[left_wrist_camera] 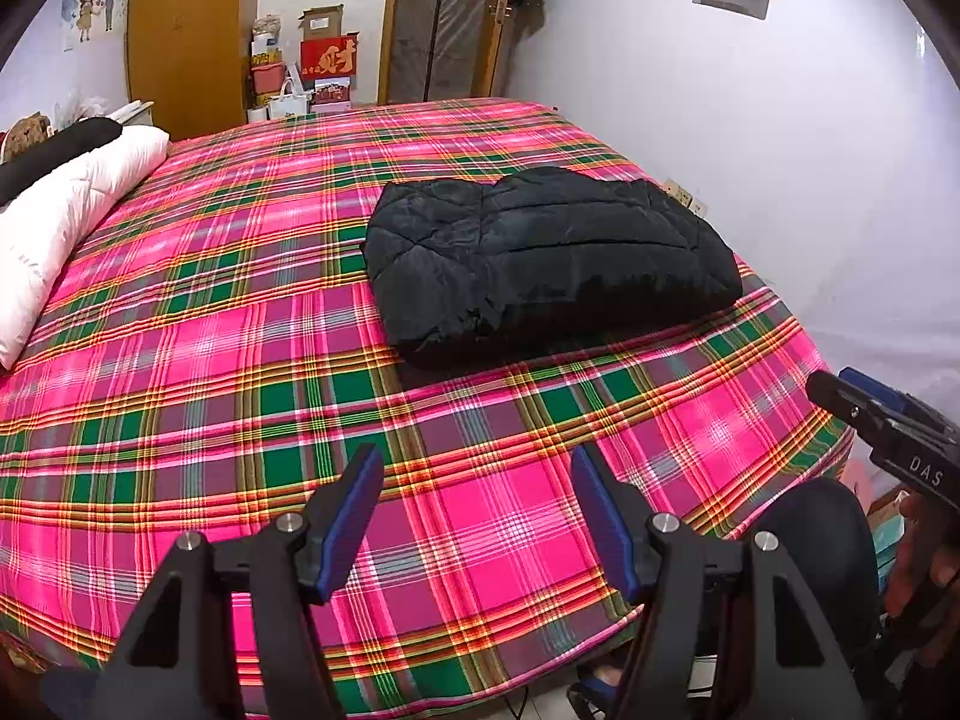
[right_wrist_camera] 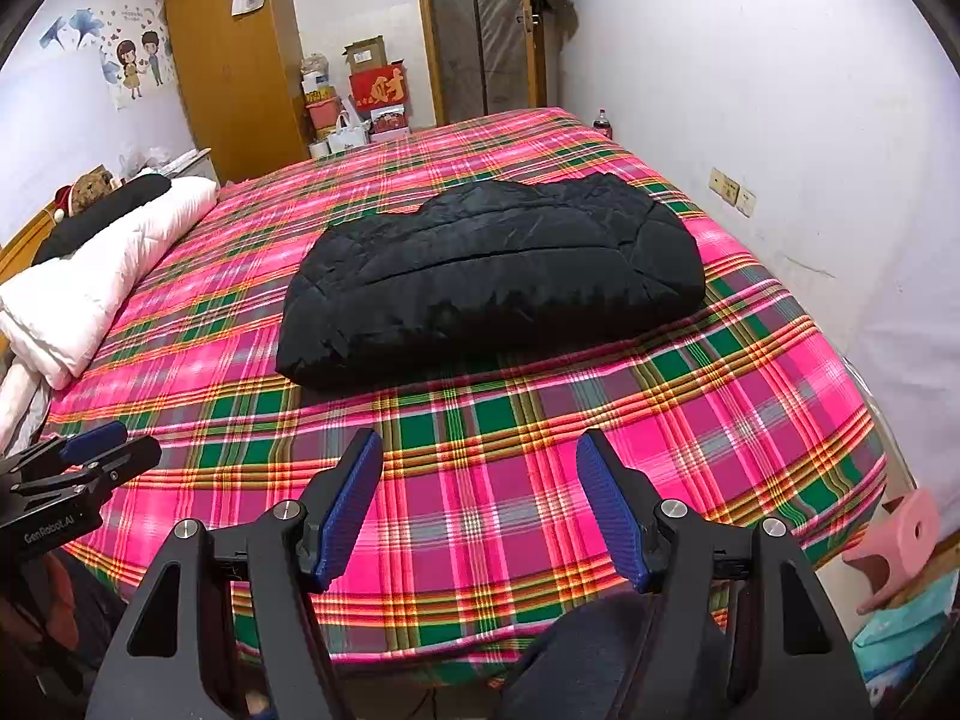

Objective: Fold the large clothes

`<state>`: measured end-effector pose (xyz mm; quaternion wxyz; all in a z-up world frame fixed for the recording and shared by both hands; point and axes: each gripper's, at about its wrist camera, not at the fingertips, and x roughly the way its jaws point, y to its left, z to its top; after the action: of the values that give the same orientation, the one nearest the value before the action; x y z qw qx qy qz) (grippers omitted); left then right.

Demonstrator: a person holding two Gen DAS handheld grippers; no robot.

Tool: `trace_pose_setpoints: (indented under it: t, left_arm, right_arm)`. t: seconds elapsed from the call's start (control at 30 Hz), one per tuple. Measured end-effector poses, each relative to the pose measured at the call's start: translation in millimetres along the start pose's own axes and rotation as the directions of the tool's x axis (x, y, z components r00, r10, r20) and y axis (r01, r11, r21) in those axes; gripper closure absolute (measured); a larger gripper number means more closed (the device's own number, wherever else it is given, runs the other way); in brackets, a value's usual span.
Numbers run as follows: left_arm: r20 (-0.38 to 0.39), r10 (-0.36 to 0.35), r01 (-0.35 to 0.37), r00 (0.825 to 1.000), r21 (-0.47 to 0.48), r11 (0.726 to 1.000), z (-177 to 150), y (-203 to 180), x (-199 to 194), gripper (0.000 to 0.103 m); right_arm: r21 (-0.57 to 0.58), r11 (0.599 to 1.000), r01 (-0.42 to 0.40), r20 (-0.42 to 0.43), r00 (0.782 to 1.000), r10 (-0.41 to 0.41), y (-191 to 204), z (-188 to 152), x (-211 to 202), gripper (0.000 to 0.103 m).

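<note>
A black quilted jacket (left_wrist_camera: 540,264) (right_wrist_camera: 492,276) lies folded into a thick bundle on the pink and green plaid bed (left_wrist_camera: 240,312) (right_wrist_camera: 540,450), toward the wall side. My left gripper (left_wrist_camera: 477,468) hovers open over the bed's near part, short of the jacket, with nothing between its blue pads. My right gripper (right_wrist_camera: 480,456) also stands open over the near part of the bed, empty, with the jacket ahead of it. Each gripper shows at the edge of the other's view: the right one (left_wrist_camera: 888,420) at the far right, the left one (right_wrist_camera: 90,456) at the far left.
A white duvet (left_wrist_camera: 66,222) (right_wrist_camera: 90,288) with a dark item on it lies along the bed's left side. A white wall (left_wrist_camera: 780,150) runs close along the right. A wooden wardrobe (right_wrist_camera: 240,60), boxes (right_wrist_camera: 372,90) and a door stand beyond the far end. A pink object (right_wrist_camera: 900,546) sits low right.
</note>
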<state>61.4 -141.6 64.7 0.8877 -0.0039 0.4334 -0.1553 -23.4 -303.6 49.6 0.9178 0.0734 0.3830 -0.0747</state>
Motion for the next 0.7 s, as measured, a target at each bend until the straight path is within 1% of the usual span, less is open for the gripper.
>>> trace_pose_setpoints:
  t: [0.13, 0.27, 0.4, 0.7]
  left_arm:
    - [-0.003, -0.006, 0.006, 1.0, -0.005, 1.0, 0.2, -0.8, -0.1, 0.036]
    - [-0.001, 0.006, -0.006, 1.0, -0.004, 1.0, 1.0, -1.1, -1.8, 0.036]
    - [-0.001, -0.01, 0.01, 1.0, -0.016, 1.0, 1.9, 1.1, -2.0, 0.036]
    - [-0.009, -0.009, 0.009, 1.0, -0.013, 1.0, 1.3, -0.8, -1.0, 0.036]
  right_arm:
    - [-0.006, 1.0, 0.003, -0.002, 1.0, -0.003, 0.9, -0.2, -0.2, 0.036]
    - [-0.008, 1.0, 0.002, -0.005, 1.0, -0.002, 0.9, 0.1, 0.5, 0.036]
    - [-0.008, 1.0, 0.0, -0.013, 1.0, 0.0, 1.1, -0.7, 2.0, 0.036]
    - [-0.006, 1.0, 0.004, -0.016, 1.0, -0.005, -0.7, -0.4, 3.2, 0.036]
